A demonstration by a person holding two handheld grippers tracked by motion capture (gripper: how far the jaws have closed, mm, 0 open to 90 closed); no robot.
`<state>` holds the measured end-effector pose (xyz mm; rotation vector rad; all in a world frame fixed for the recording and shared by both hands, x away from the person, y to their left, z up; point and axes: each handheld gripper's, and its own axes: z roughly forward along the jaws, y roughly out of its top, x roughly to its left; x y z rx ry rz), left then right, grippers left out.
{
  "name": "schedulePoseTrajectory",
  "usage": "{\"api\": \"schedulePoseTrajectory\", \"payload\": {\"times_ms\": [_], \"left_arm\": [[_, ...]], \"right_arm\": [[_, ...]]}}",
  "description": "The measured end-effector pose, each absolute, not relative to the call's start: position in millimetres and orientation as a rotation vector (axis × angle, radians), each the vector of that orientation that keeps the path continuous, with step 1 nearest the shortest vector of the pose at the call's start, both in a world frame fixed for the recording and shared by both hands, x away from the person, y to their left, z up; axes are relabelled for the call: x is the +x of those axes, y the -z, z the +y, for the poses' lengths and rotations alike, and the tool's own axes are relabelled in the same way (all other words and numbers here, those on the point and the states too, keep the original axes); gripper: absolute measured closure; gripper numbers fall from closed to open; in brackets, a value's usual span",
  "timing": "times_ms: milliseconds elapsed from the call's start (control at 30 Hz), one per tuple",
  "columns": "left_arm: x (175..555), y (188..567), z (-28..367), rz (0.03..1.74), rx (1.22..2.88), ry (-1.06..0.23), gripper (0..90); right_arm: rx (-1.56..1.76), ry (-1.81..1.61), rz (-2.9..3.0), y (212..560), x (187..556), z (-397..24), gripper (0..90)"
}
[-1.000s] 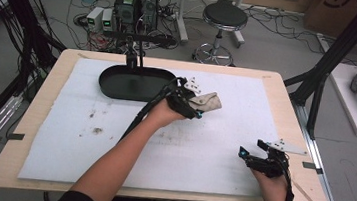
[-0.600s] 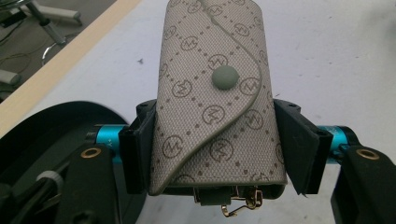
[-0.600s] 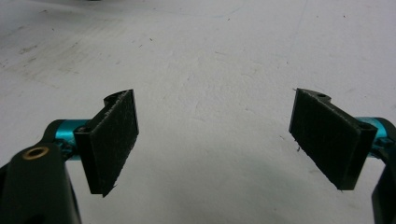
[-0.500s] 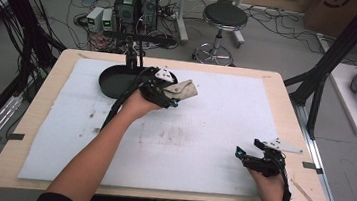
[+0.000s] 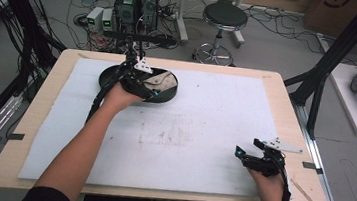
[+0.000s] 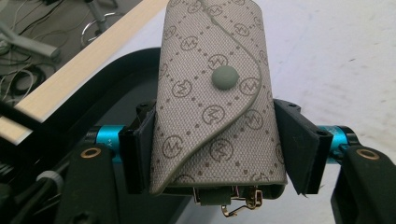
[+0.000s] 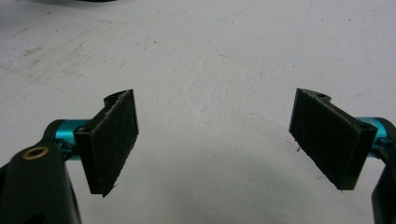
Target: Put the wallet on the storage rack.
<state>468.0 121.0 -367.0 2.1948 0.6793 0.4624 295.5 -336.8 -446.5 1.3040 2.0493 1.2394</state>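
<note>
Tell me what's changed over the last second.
The left gripper, shut on the key pouch throughout, carried it leftward and toward the far edge, from beside the black tray to over it. Nothing was let go. The right gripper stayed open and still near the front right of the table; the tray didn't move.

key pouch (image 6: 215, 98) | beige monogram fabric, flap snapped shut, metal clip seen at one end | held above black oval tray (image 5: 166, 98) | far-left of table

a lab: computer towers (image 5: 137, 3), cables across the floor (image 5: 275, 25), black frame struts (image 5: 331, 61).
</note>
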Motion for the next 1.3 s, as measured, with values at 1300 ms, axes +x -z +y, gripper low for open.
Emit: {"api": "schedulePoseTrajectory", "payload": {"times_ms": [1300], "left_arm": [[530.2, 431.3, 165.8, 0.916, 2.284, -0.466, 35.5]], "right_arm": [[1.311, -1.217, 2.034, 446.9, 297.4, -341.0, 16.0]]}}
